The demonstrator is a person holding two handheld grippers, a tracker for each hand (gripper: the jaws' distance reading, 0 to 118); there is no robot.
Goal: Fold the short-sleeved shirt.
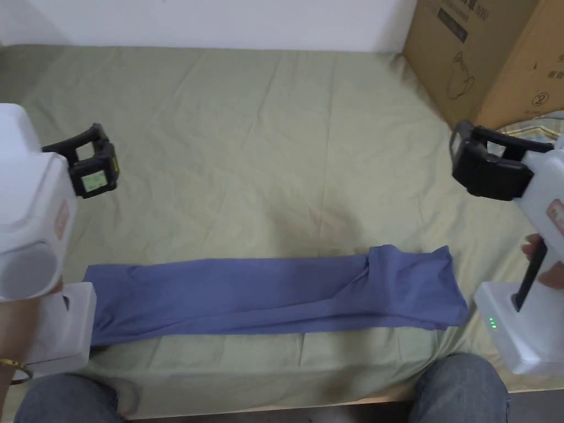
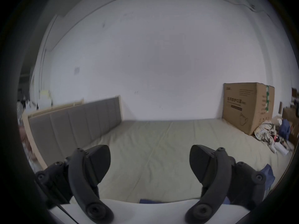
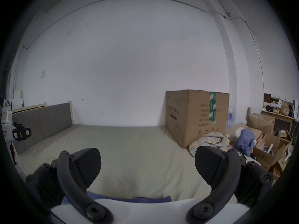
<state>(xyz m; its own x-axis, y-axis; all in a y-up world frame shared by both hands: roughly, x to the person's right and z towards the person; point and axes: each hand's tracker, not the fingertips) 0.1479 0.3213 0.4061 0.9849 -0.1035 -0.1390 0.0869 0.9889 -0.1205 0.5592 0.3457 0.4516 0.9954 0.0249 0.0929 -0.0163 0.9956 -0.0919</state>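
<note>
The blue short-sleeved shirt (image 1: 275, 294) lies folded into a long narrow strip across the near edge of the bed, left to right. Its right end is bunched and wider. My left gripper (image 1: 91, 160) is raised above the bed, up and left of the strip's left end, jaws open and empty. My right gripper (image 1: 484, 157) hovers up and right of the strip's right end, also open with nothing in it. In the left gripper view a blue corner of the shirt (image 2: 267, 173) peeks past the right jaw. The right gripper view shows a blue edge of the shirt (image 3: 145, 199) just below the jaws.
The bed (image 1: 264, 143) is covered with a wrinkled pale green sheet. A large cardboard box (image 1: 484, 49) stands at the far right corner, with checked cloth (image 1: 531, 128) beside it. A grey padded headboard (image 2: 72, 124) lines the left side. The person's knees (image 1: 457, 388) are at the near edge.
</note>
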